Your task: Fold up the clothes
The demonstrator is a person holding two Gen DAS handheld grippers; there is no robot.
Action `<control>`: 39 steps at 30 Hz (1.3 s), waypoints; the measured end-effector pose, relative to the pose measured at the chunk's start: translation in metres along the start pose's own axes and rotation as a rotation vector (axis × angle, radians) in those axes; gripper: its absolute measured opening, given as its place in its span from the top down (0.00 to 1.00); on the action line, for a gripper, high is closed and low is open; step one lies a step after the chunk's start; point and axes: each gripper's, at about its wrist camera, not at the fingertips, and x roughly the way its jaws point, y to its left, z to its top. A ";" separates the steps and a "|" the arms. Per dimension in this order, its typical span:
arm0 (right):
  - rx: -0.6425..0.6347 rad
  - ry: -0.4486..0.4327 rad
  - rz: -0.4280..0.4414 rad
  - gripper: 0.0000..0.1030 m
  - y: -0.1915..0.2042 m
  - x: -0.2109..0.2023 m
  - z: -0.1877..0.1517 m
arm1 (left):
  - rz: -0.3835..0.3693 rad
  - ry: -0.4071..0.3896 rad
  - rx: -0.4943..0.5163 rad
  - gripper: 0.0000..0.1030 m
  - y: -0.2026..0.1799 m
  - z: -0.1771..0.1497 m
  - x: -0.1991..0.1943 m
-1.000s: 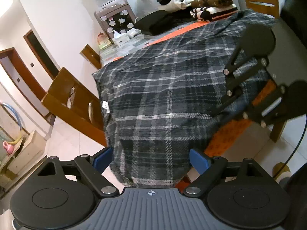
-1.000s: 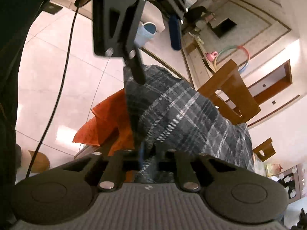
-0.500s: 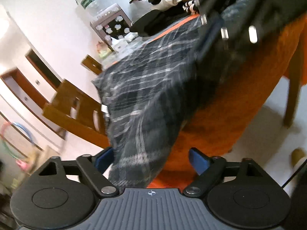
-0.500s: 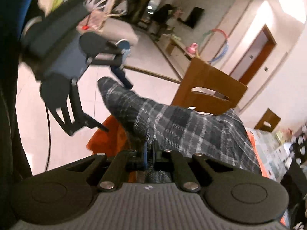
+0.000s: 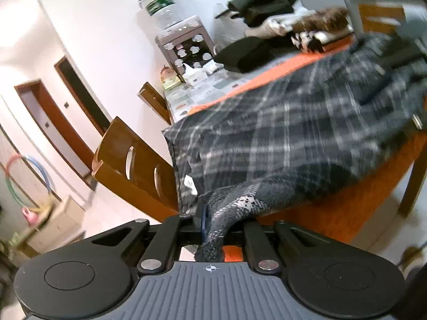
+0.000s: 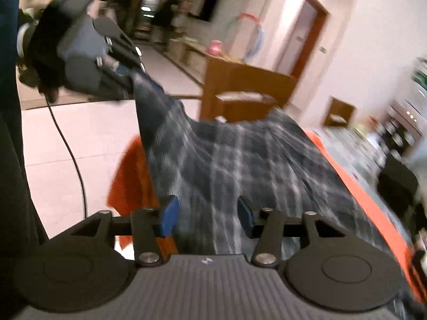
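Left gripper (image 5: 212, 229) clamped on a bunched corner of the plaid shirt (image 5: 293, 133), lifted off the table edge. Right gripper (image 6: 206, 214) opening, pads clear of the cloth between them. Rest of shirt spread over orange tablecloth (image 5: 347, 208); wooden chair (image 5: 133, 165) beside.

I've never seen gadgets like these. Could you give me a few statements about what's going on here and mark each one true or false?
1. The left gripper is pinching the plaid shirt. True.
2. The right gripper is clamped on the shirt. False: its jaws are opening, with the pads apart and off the cloth.
3. The cloth under the shirt is orange. True.
4. The chair beside the table is metal. False: it is wooden.
5. A pile of clothes lies at the table's far end. True.
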 end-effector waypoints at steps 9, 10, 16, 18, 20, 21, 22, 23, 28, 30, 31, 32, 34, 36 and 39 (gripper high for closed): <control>0.090 0.203 -0.314 0.40 -0.019 -0.031 -0.077 | -0.001 -0.028 -0.145 0.93 0.021 0.030 0.002; 0.088 0.227 -0.351 0.40 -0.022 -0.035 -0.085 | -0.001 -0.034 -0.159 0.93 0.023 0.032 0.001; 0.114 0.305 -0.479 0.42 -0.050 -0.056 -0.122 | 0.021 -0.085 -0.240 0.94 0.031 0.048 -0.010; 0.137 0.320 -0.521 0.42 -0.061 -0.063 -0.135 | 0.028 -0.099 -0.268 0.94 0.033 0.053 -0.012; 0.146 0.336 -0.560 0.42 -0.070 -0.067 -0.145 | 0.034 -0.104 -0.295 0.94 0.034 0.057 -0.012; 0.145 0.344 -0.578 0.43 -0.074 -0.069 -0.150 | 0.038 -0.103 -0.304 0.94 0.035 0.058 -0.012; 0.142 0.353 -0.594 0.44 -0.077 -0.070 -0.155 | 0.043 -0.103 -0.314 0.94 0.035 0.060 -0.012; 0.143 0.362 -0.609 0.45 -0.081 -0.070 -0.159 | 0.046 -0.100 -0.323 0.94 0.035 0.060 -0.012; 0.165 0.409 -0.647 0.59 -0.094 -0.075 -0.182 | 0.065 -0.078 -0.368 0.94 0.036 0.057 -0.011; 0.175 0.426 -0.649 0.80 -0.098 -0.076 -0.188 | 0.072 -0.073 -0.384 0.94 0.036 0.056 -0.012; 0.192 0.423 -0.643 0.81 -0.101 -0.079 -0.189 | 0.076 -0.071 -0.389 0.94 0.035 0.056 -0.012; 0.205 0.417 -0.642 0.83 -0.103 -0.082 -0.188 | 0.079 -0.070 -0.394 0.94 0.035 0.056 -0.013; 0.214 0.407 -0.649 0.85 -0.108 -0.088 -0.180 | 0.089 -0.067 -0.405 0.94 0.035 0.056 -0.013; 0.213 0.400 -0.659 0.86 -0.113 -0.094 -0.168 | 0.097 -0.062 -0.415 0.94 0.037 0.057 -0.012; 0.201 0.406 -0.646 0.86 -0.130 -0.100 -0.148 | 0.105 -0.048 -0.434 0.94 0.041 0.062 -0.006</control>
